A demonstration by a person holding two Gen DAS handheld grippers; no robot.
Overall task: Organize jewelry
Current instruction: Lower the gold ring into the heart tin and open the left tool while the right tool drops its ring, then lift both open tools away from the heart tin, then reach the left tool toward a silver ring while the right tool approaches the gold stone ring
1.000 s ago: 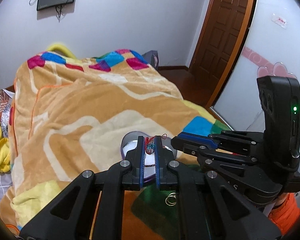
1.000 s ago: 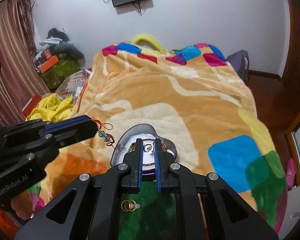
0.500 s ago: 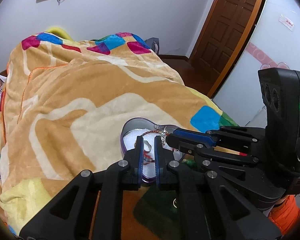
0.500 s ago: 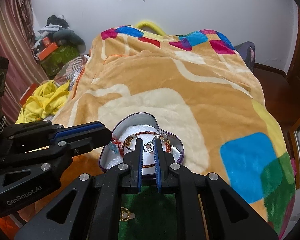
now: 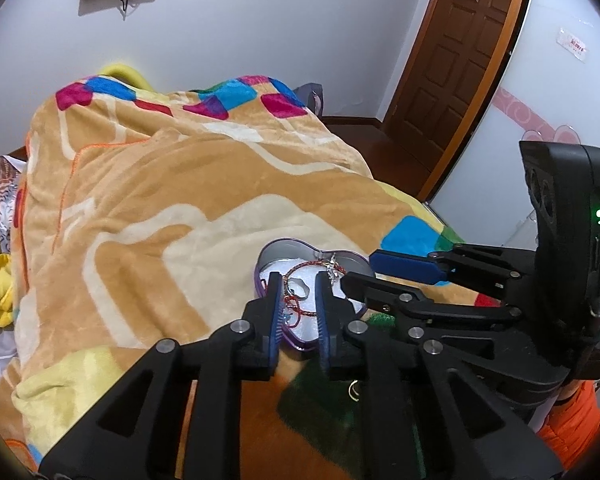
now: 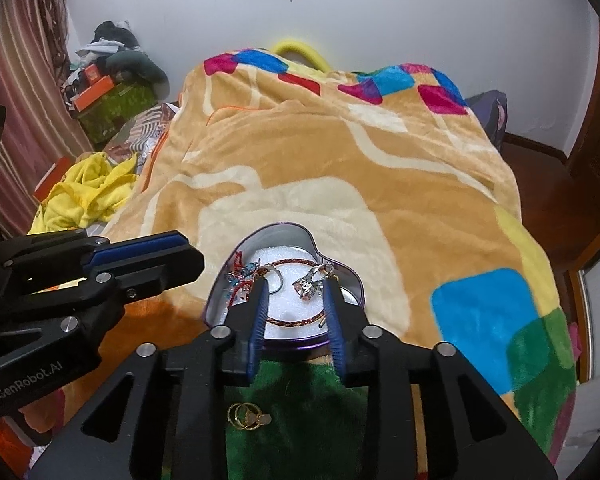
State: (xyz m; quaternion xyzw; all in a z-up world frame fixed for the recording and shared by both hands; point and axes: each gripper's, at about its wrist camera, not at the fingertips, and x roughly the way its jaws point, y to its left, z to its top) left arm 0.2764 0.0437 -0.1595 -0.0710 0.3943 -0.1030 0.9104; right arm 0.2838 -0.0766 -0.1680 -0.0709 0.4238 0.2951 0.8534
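Both pieces dropped into the heart-shaped tin (image 6: 342, 280): red cord bracelet (image 5: 296, 308) and silver ring (image 6: 309, 285) lay on its white foam, tin sitting on the bed blanket (image 6: 340, 168). Left gripper (image 5: 298, 312) and right gripper (image 6: 294, 312) fingers were opening, apart, pads off the jewelry. Judged release done. Gold hoops (image 6: 246, 416) sat outside the tin on the green patch, likely next.
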